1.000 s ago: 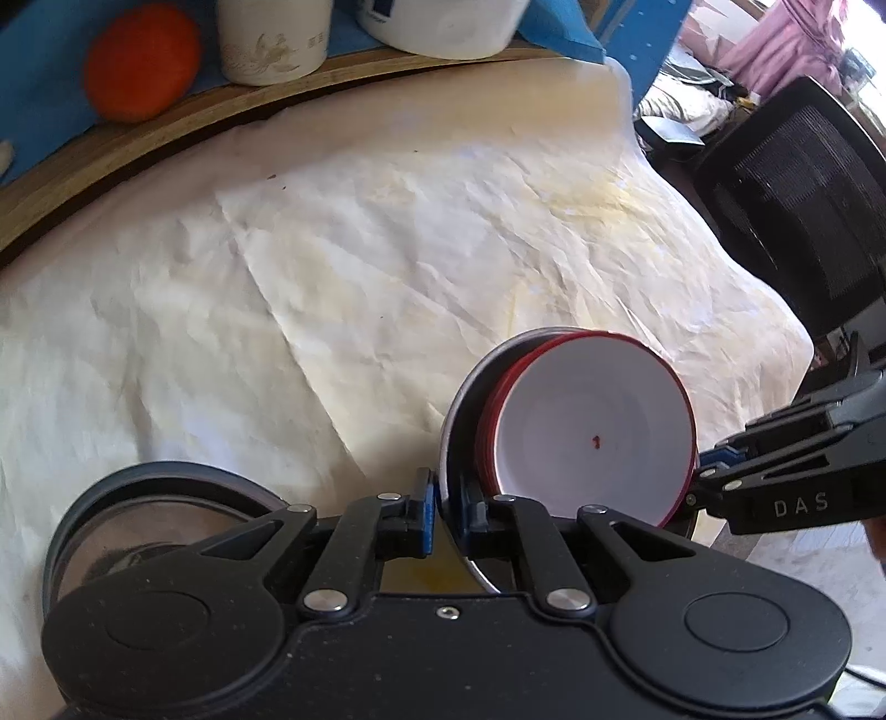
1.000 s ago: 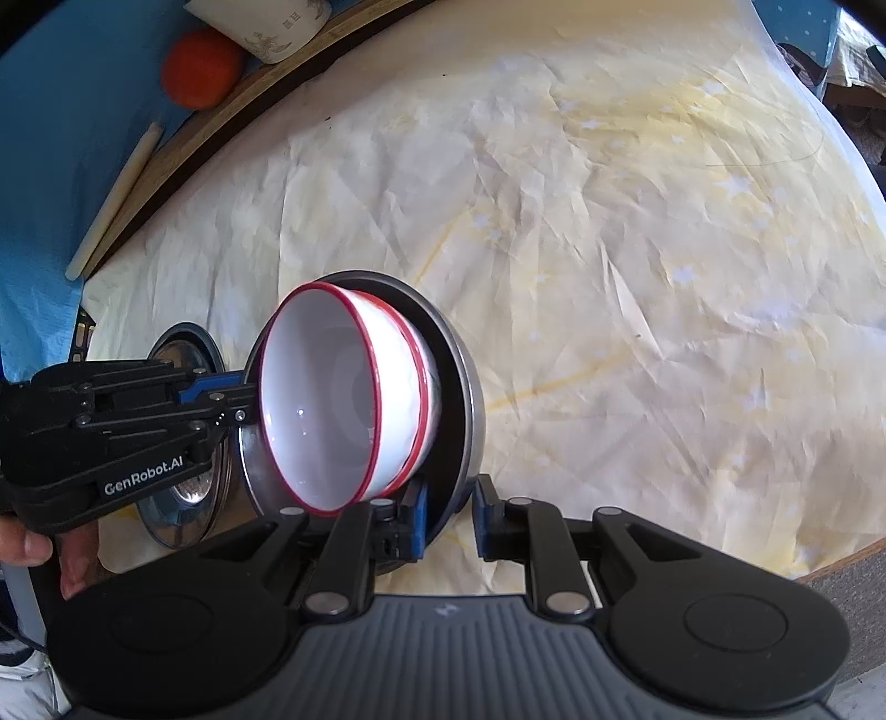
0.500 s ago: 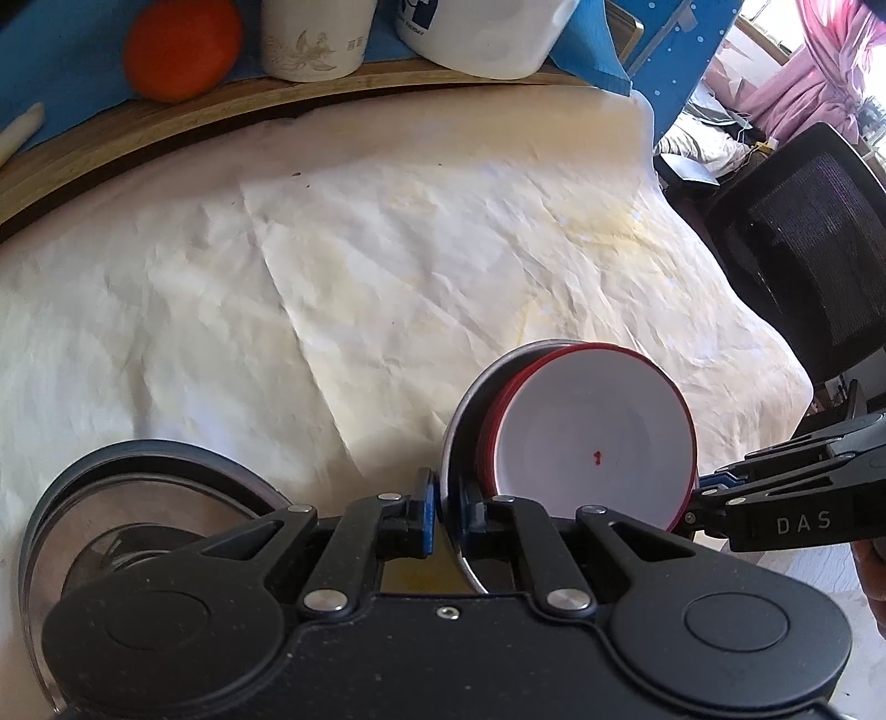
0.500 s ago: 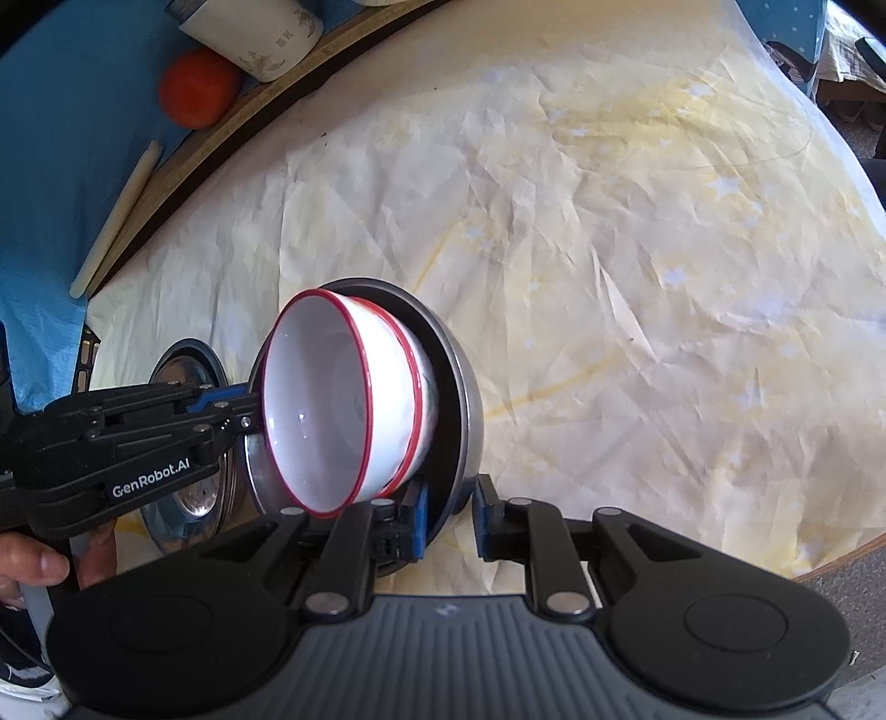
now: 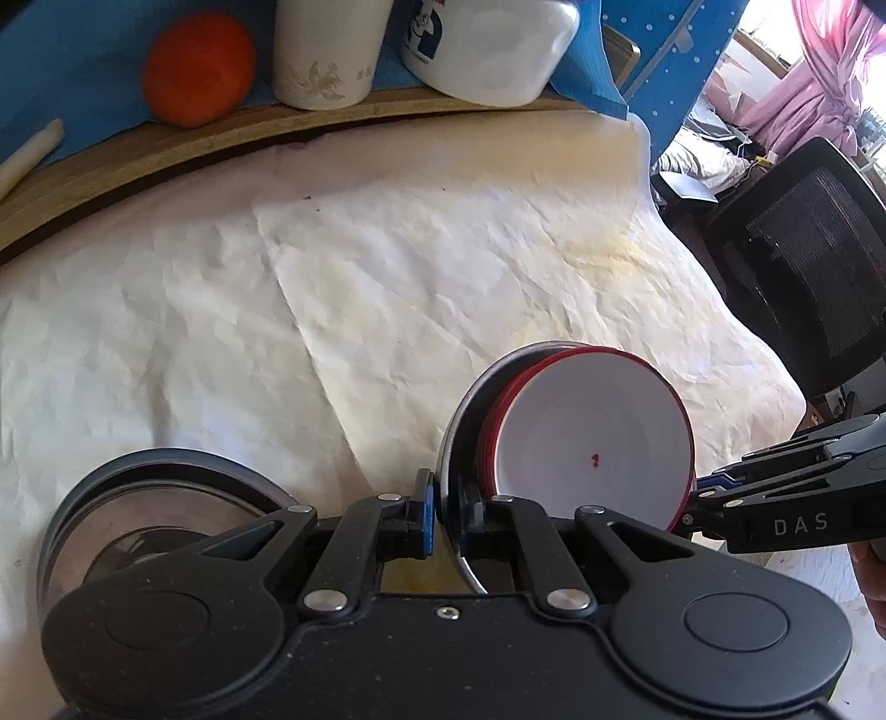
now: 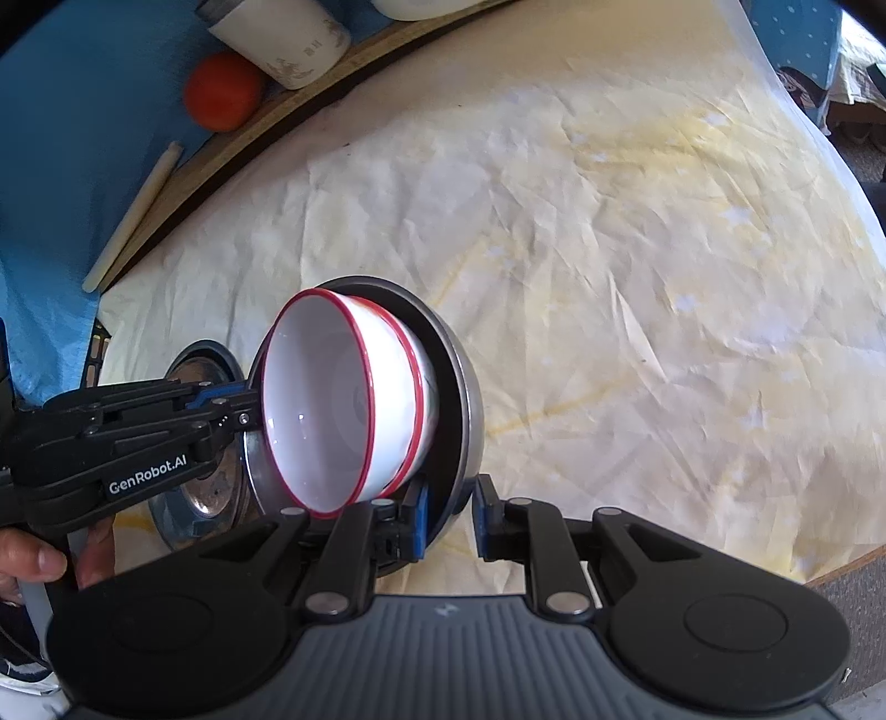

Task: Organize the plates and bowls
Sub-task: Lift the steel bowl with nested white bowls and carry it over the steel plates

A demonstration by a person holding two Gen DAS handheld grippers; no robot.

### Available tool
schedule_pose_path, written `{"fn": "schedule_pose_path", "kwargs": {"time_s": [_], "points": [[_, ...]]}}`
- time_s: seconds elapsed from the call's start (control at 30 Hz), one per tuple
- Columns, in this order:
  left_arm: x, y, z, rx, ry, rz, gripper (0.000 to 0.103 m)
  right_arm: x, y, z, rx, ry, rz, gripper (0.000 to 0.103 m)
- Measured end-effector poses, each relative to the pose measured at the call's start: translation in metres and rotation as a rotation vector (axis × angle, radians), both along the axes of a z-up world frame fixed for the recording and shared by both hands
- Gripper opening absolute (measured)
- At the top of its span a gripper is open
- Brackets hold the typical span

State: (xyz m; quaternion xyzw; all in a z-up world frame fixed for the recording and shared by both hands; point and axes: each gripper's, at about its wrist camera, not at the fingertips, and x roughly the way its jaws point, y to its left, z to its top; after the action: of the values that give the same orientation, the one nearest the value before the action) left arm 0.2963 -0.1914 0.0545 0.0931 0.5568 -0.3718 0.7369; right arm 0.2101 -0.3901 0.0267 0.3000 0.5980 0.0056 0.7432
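Your left tool (image 5: 447,512) hides the metal bowl's (image 5: 470,410) lower rim; its jaws are clamped on that rim. Your right tool (image 6: 447,518) pinches the same bowl's (image 6: 462,382) opposite edge, bowl tilted on edge above the paper-covered worktop (image 6: 637,249). Nested inside: two red-rimmed white bowls (image 6: 338,404), stack count hard to confirm. A second metal bowl (image 5: 149,515) sits left, partly cut off behind the tool. Orange (image 5: 196,69) and cup (image 5: 326,52) sit on the far ledge.
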Motion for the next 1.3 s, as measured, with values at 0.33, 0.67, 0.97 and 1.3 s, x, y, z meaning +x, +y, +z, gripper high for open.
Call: {"fn": "schedule_pose_path", "kwargs": {"time_s": [0.33, 0.67, 0.97, 1.3], "points": [[0.0, 0.021, 0.015, -0.016, -0.03, 0.051, 0.006, 0.014, 0.017, 0.014, -0.008, -0.032, 0.052, 0.018], [0.0, 0.052, 0.029, -0.026, -0.06, 0.113, 0.006, 0.031, 0.04, 0.028, -0.018, -0.061, 0.12, 0.018], [0.002, 0.087, 0.033, -0.029, -0.07, 0.186, 0.006, 0.051, 0.068, 0.034, -0.023, -0.074, 0.192, 0.018], [0.004, 0.124, 0.037, -0.027, -0.085, 0.264, 0.006, 0.07, 0.105, 0.039, -0.031, -0.086, 0.278, 0.018]]}}
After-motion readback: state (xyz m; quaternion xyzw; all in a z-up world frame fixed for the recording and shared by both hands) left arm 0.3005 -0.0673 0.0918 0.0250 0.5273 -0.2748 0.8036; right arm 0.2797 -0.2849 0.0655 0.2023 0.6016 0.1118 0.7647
